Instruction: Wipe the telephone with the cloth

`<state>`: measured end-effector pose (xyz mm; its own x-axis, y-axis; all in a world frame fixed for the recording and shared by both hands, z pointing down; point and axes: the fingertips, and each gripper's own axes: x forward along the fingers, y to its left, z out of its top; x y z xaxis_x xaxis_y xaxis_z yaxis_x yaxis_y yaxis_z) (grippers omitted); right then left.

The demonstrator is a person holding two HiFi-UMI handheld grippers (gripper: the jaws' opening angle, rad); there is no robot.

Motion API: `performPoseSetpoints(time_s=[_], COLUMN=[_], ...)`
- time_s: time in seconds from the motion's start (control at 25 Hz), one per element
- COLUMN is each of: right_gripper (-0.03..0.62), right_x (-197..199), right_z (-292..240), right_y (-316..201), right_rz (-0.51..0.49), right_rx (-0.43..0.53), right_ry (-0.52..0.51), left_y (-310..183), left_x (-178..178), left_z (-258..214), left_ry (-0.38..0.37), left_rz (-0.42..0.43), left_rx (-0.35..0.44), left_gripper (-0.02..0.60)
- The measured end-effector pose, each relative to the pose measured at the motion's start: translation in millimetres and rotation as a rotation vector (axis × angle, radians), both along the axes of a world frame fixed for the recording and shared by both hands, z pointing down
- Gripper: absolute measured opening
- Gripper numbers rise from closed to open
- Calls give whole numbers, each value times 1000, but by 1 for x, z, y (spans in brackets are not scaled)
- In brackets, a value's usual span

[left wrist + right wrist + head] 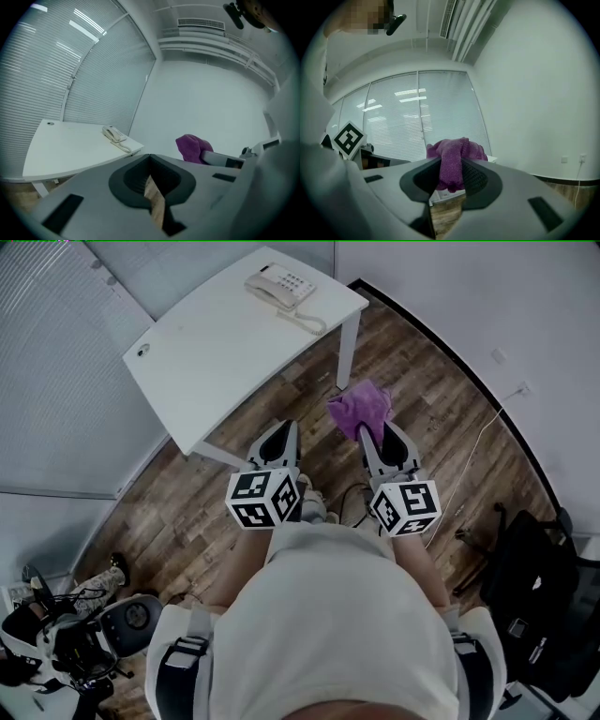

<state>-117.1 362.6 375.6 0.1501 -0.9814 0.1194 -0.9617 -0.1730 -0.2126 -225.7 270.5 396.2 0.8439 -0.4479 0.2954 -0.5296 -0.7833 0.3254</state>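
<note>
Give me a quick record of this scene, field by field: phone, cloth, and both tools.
Telephone: cream corded telephone near the far corner of the white table, nothing touching it
Cloth: purple towelling cloth, pinched in the right tool
Left tool: shut, empty
Position: both tools over the wooden floor, short of the table
Wiping: not yet begun

We count one telephone [281, 285], one purple cloth [360, 409] and one white table [216, 362]. We count two grippers: the left gripper [280, 432] and the right gripper [375, 435].
</note>
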Motion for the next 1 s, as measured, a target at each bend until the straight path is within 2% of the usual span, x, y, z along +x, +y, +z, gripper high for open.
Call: performPoseSetpoints(time_s=[0.48, 0.72, 1.0], right_gripper=[129, 130, 130], right_x=[33, 63, 104], right_z=[2, 8, 7], right_y=[-34, -68, -132], right_rz=[-9, 5, 15], right_rx=[-2, -25, -38], right_ry=[-5, -7, -2], left_y=[-38, -77, -139], left_x=[28, 58, 101], left_z=[5, 15, 21], left_ry=[3, 2, 8], left_rz=[-23, -13, 5], left_rx=[-28, -50, -74], left_gripper=[21, 21, 21])
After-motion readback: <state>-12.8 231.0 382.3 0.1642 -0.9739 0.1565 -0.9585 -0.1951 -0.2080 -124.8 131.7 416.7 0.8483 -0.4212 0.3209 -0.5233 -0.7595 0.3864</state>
